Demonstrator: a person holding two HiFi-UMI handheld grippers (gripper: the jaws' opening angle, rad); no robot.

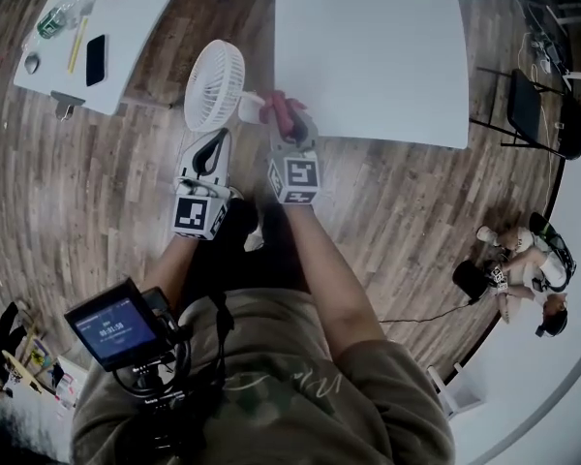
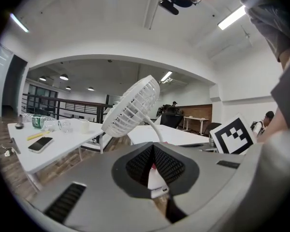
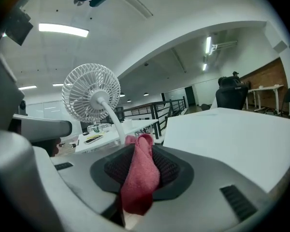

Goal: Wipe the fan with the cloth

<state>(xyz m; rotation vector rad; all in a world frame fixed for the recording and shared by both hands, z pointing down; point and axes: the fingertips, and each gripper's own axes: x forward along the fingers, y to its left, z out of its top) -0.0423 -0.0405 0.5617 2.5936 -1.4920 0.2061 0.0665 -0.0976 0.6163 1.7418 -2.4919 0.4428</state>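
Note:
A small white fan [image 1: 214,85] with a round grille is held up over the wood floor, its head tilted left. My left gripper [image 1: 217,134] is shut on the fan's white lower part [image 2: 157,178], and the thin stem rises from the jaws to the grille [image 2: 133,105]. My right gripper [image 1: 292,130] sits just right of it, shut on a folded red cloth [image 1: 282,112]. In the right gripper view the cloth [image 3: 140,173] hangs out of the jaws [image 3: 137,168], close beside the fan's stem, with the grille [image 3: 91,92] up to the left.
A large white table [image 1: 368,46] stands just beyond the grippers. A second white table [image 1: 126,8] at upper left carries a phone [image 1: 96,58] and a bottle [image 1: 53,22]. A black chair [image 1: 533,114] and a seated person [image 1: 523,269] are at the right.

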